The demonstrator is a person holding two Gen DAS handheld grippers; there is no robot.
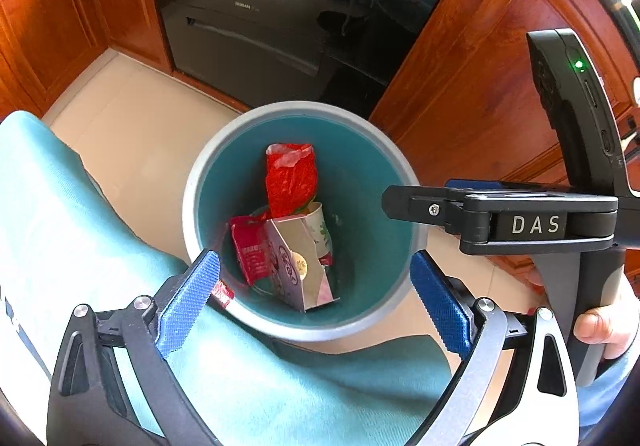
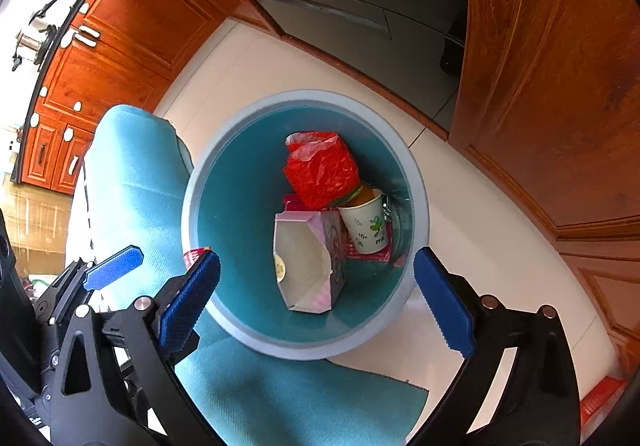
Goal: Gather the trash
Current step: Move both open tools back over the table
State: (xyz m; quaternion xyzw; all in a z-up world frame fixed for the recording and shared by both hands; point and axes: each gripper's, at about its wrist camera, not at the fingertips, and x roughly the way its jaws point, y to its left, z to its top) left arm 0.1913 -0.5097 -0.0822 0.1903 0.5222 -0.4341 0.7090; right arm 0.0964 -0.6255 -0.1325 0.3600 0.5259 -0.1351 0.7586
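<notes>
A round bin [image 1: 200, 182] [image 2: 188, 206] with a grey rim and teal inside stands on the floor. In it lie a crinkled red bag [image 1: 290, 182] [image 2: 324, 170], a paper cup [image 2: 366, 224] with green print, an open pink-and-white carton [image 1: 298, 266] [image 2: 308, 266] and a red packet [image 1: 250, 252]. My left gripper [image 1: 315, 257] hangs open above the bin, nothing between its blue pads. My right gripper [image 2: 317, 256] is open over it too, also empty. A small red scrap [image 1: 222, 294] [image 2: 195, 256] shows at the near rim beside a pad.
Teal cloth [image 1: 60, 226] [image 2: 132, 174] lies beside and under the bin. Wooden cabinets [image 1: 52, 18] and an open wooden door [image 1: 500, 66] [image 2: 552, 66] flank a dark appliance [image 1: 260, 26]. A hand [image 1: 600, 326] holds the right gripper's body. A red object [image 2: 600, 398] lies on pale floor.
</notes>
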